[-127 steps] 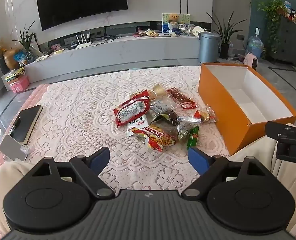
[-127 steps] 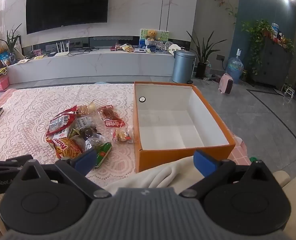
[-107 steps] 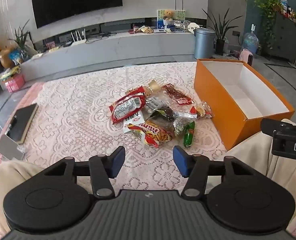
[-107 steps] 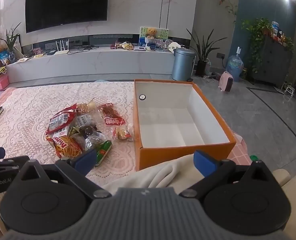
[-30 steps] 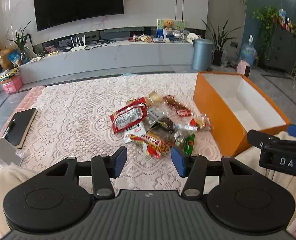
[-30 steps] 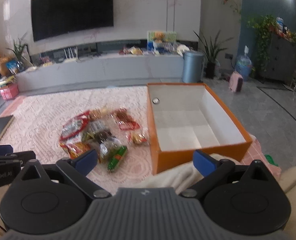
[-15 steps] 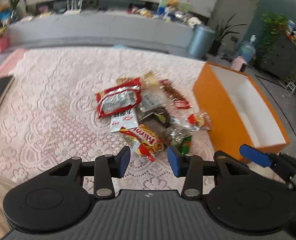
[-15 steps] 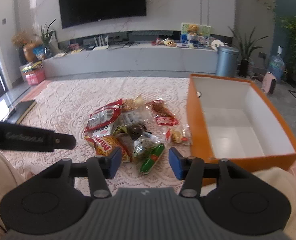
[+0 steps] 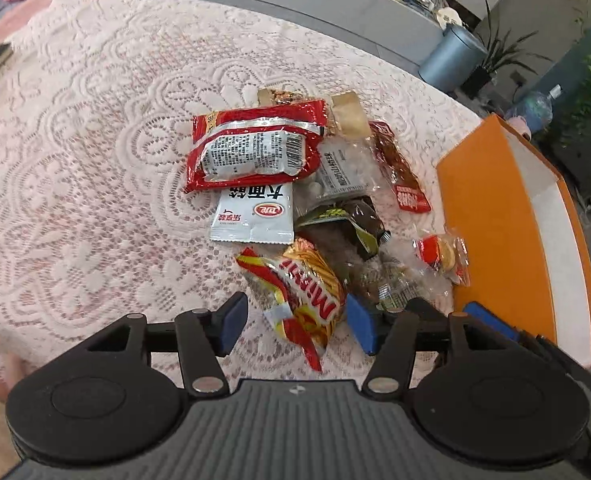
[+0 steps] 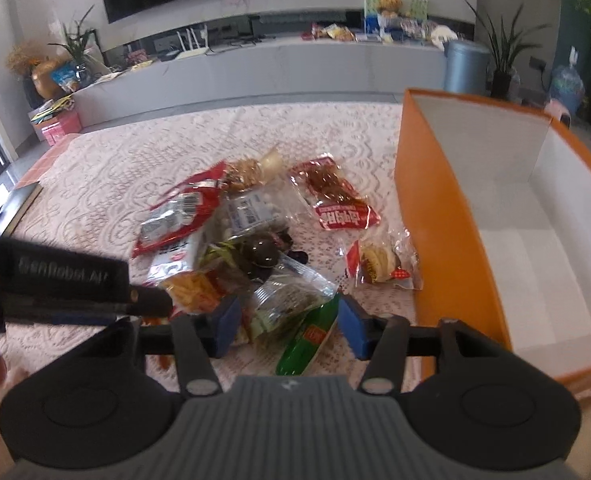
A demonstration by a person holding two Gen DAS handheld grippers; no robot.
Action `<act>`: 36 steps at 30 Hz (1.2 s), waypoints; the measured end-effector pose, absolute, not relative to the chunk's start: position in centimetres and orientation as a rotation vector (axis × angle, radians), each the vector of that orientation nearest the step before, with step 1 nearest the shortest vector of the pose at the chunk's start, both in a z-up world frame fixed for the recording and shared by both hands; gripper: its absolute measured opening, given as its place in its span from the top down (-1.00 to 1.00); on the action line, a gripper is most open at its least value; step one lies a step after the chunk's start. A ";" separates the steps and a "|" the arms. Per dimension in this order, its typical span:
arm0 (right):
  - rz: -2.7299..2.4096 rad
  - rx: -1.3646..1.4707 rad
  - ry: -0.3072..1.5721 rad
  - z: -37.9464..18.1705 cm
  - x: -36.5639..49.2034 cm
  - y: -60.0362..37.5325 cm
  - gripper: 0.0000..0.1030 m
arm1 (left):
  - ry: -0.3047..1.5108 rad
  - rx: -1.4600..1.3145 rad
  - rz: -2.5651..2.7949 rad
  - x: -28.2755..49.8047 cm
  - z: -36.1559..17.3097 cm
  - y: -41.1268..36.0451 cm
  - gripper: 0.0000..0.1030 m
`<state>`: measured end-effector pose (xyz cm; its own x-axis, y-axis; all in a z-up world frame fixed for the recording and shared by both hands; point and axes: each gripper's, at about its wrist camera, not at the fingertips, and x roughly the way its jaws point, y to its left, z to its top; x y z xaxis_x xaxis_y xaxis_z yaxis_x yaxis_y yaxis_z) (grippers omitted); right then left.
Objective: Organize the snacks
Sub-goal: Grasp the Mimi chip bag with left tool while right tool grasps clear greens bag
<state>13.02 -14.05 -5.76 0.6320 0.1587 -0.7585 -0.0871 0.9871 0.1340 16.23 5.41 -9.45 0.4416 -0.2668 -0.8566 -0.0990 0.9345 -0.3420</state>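
A heap of snack packets lies on the lace tablecloth [image 9: 95, 184]: a big red bag [image 9: 255, 148], a white sachet [image 9: 255, 216], and a yellow-red stick-snack bag [image 9: 307, 288]. My left gripper [image 9: 297, 322] hovers low over the stick-snack bag, jaws opening, pads not pressing it. My right gripper [image 10: 287, 322] hangs just above a green sausage stick [image 10: 307, 340] and a clear packet [image 10: 287, 300], jaws opening, nothing gripped. A small cake packet [image 10: 379, 264] lies beside the orange box [image 10: 435, 208], which is white inside and holds nothing.
The left tool [image 10: 55, 284] crosses the right wrist view at left. The right tool's blue pad [image 9: 491, 320] shows by the box wall in the left view. A dark notebook [image 10: 19, 204] lies at the table's left edge. Beyond are a TV bench and bin [image 10: 467, 66].
Both grippers have dropped and tilted down toward the snack heap, now close over it. The left jaws are wider than half a second ago; the right jaws narrowed, then widened a little.
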 end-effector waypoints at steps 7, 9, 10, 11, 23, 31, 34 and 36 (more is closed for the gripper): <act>0.182 0.146 0.908 -8.0 15.4 -14.4 -0.22 | 1.137 -0.459 -0.111 17.9 -11.6 5.8 -0.34; 0.195 0.143 0.894 -8.3 15.7 -14.2 -0.22 | 1.135 -0.471 -0.104 18.3 -12.0 5.8 -0.34; 0.196 0.135 0.894 -8.4 15.8 -14.0 -0.23 | 1.135 -0.476 -0.103 18.5 -12.3 5.9 -0.34; 0.200 0.134 0.902 -8.6 15.9 -13.9 -0.22 | 1.136 -0.480 -0.099 18.6 -12.5 6.0 -0.34; 0.225 0.176 0.926 -9.8 16.5 -13.9 0.09 | 1.133 -0.493 -0.123 19.6 -13.9 5.7 -0.14; 0.233 0.184 0.904 -9.5 15.9 -14.2 0.19 | 1.087 -0.471 -0.129 18.3 -13.4 5.9 0.13; 0.251 0.154 0.878 -9.1 15.2 -13.8 0.20 | 1.082 -0.467 -0.117 17.5 -12.9 6.1 0.14; 0.263 0.121 0.853 -8.7 14.7 -13.4 0.23 | 1.071 -0.465 -0.114 16.8 -12.4 6.4 0.15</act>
<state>14.67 -13.44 -8.67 0.6280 0.2769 -0.7273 -0.1806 0.9609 0.2099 16.84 6.38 -12.39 0.4838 -0.3112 -0.8180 -0.1322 0.8980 -0.4198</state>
